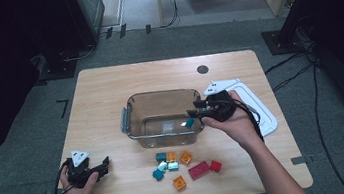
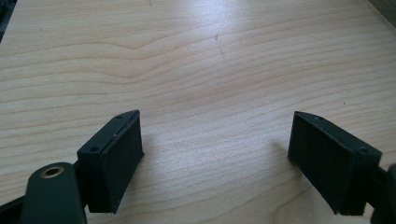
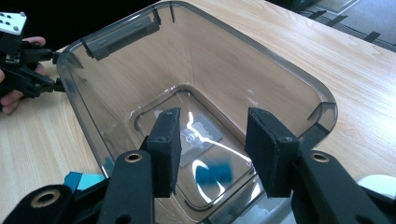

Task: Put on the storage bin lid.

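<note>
The step in hand looks like dropping building bricks one by one into the clear, smoke-tinted plastic container (image 1: pixel 162 116) at the middle of the light wooden table (image 1: pixel 103 86). The right gripper (image 1: pixel 196 113) hangs over the container's rim at its 3 o'clock side. In the right gripper view its jaws stand apart with nothing pressed between the pads, and a small teal plastic brick (image 3: pixel 213 173), blurred, shows below the gap, inside the container and seemingly just let go; whether it has landed cannot be told.

The left gripper (image 1: pixel 103 165) rests near the table's 7 o'clock corner, jaws spread wide over bare wood.

The remaining loose bricks (image 1: pixel 181 166), teal, orange and red, lie in a cluster at 6 o'clock of the container. The next move likely calls for the right gripper to swing back there and close on one brick.
</note>
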A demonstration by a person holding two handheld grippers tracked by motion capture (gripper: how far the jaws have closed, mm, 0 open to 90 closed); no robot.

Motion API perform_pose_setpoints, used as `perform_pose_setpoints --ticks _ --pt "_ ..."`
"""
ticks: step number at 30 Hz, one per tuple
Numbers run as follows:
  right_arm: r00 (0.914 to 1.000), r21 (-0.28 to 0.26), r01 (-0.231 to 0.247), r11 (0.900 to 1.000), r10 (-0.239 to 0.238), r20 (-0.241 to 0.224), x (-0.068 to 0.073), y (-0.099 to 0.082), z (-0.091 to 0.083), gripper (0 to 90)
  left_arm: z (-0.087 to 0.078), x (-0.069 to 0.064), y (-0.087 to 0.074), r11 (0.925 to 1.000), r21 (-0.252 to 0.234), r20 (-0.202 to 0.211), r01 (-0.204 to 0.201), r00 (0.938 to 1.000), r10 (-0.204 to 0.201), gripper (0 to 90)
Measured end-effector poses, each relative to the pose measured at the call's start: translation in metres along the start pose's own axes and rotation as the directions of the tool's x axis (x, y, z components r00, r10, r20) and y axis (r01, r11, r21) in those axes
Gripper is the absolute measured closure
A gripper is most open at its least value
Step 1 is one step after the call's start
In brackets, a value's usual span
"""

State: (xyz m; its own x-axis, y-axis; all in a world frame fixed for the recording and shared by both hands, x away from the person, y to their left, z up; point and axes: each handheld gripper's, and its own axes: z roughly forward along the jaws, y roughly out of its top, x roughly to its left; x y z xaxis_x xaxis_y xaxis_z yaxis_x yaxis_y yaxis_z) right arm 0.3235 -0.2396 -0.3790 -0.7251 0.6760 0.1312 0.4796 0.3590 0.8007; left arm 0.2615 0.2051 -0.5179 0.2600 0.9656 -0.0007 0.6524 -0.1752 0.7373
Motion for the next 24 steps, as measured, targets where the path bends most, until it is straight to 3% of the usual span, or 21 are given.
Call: perform_pose_setpoints --ticks 10,17,24 --pt "0.9995 -0.026 -0.025 0.9993 0.026 0.020 -0.005 -0.020 -0.024 56.3 0.000 0.000 0.000 1.0000 0.000 -0.001 -0.001 1.0000 0.001 17.6" --pt "0.9979 -0.040 -0.055 0.9977 0.056 0.032 -0.004 -0.052 -0.042 57.0 0.000 0.000 0.000 1.0000 0.002 -0.001 -0.001 1.0000 0.001 17.6" --pt "0.9974 -0.001 -0.068 0.9977 0.068 0.025 0.004 -0.089 -0.047 57.6 0.000 0.000 0.000 1.0000 0.002 -0.001 0.000 1.0000 0.000 17.6"
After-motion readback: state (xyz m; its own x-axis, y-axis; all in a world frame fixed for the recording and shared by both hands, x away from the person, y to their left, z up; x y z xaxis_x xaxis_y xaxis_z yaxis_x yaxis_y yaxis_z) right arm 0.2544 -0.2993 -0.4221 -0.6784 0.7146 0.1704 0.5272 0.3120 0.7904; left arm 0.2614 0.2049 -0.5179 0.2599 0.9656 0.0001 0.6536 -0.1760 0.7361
